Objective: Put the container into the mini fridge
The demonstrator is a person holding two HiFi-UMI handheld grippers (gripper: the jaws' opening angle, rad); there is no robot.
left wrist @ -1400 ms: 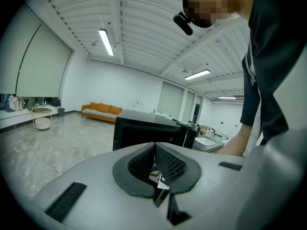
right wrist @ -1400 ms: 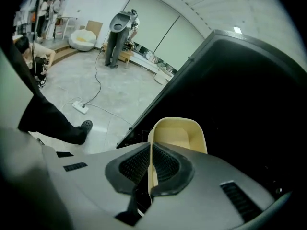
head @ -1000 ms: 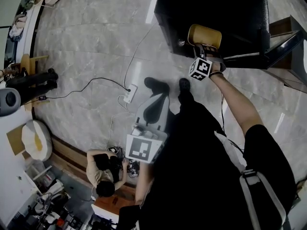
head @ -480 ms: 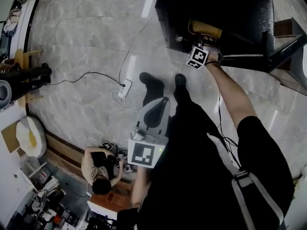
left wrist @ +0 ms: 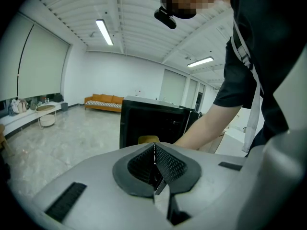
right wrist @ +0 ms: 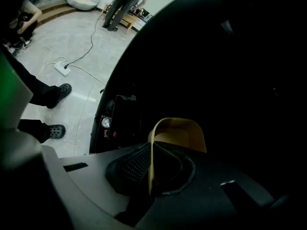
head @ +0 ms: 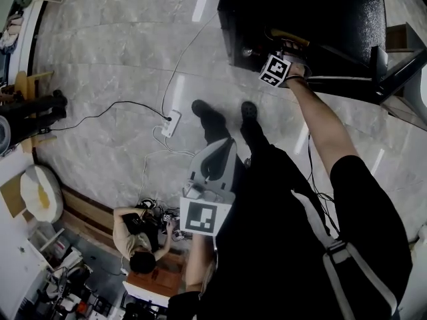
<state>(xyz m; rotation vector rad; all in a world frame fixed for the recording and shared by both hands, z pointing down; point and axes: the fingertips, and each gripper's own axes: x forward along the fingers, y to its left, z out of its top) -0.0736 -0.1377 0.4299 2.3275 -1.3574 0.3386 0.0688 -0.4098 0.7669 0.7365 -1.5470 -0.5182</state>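
- Since a second ago the right gripper (head: 288,45) has carried the yellow container (head: 288,37) forward, from just in front of the black mini fridge (head: 313,9) into its dark opening. From the head view only a sliver of yellow shows past the marker cube now.
- That gripper's jaws are pinched tight on one thin side wall of the container, which stands edge-on between the pads.
- The tub's body lies ahead of the jaws and a little to their right, deeper into the fridge, with its open top facing up.
- All round it is black cavity; I can't tell whether its base rests on a shelf or hangs clear.
- The left gripper (left wrist: 154,150) has its jaws together on nothing. It hangs low by the person's legs, well apart from the container, so only the right arm is within reach.
- To my eye, what's left is setting the tub down, letting go of the wall, then drawing straight back out along the arm's line so the tub isn't dragged.
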